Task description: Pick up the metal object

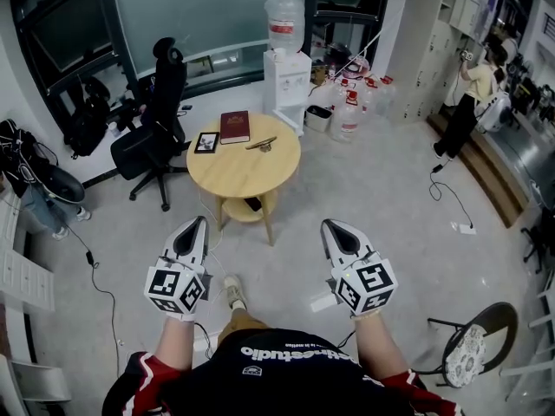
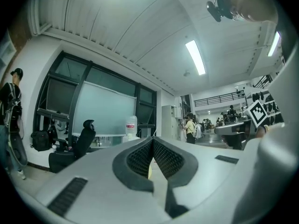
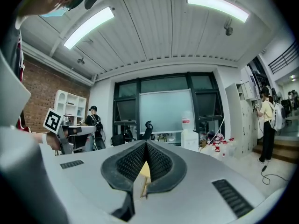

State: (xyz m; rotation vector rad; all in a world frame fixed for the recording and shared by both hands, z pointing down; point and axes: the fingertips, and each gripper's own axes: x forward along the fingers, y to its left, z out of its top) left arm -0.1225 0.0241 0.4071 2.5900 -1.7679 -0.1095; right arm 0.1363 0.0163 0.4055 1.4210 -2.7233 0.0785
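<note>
A round wooden table [image 1: 234, 173] stands a few steps ahead of me. On its far right part lies a slim metal object [image 1: 261, 143], next to a dark red book [image 1: 234, 126] and a small framed picture [image 1: 206, 142]. My left gripper [image 1: 199, 224] and right gripper [image 1: 334, 227] are held side by side in front of my body, well short of the table, pointing toward it. Both have their jaws shut with nothing between them. In the gripper views, the left gripper [image 2: 153, 139] and the right gripper [image 3: 146, 144] show only closed tips and the room beyond.
A black office chair [image 1: 160, 102] stands left of the table, a water dispenser [image 1: 287, 68] behind it, and water bottles [image 1: 351, 104] to its right. A stool [image 1: 473, 345] is at my right. A person [image 1: 473, 94] stands far right, and cables lie on the floor.
</note>
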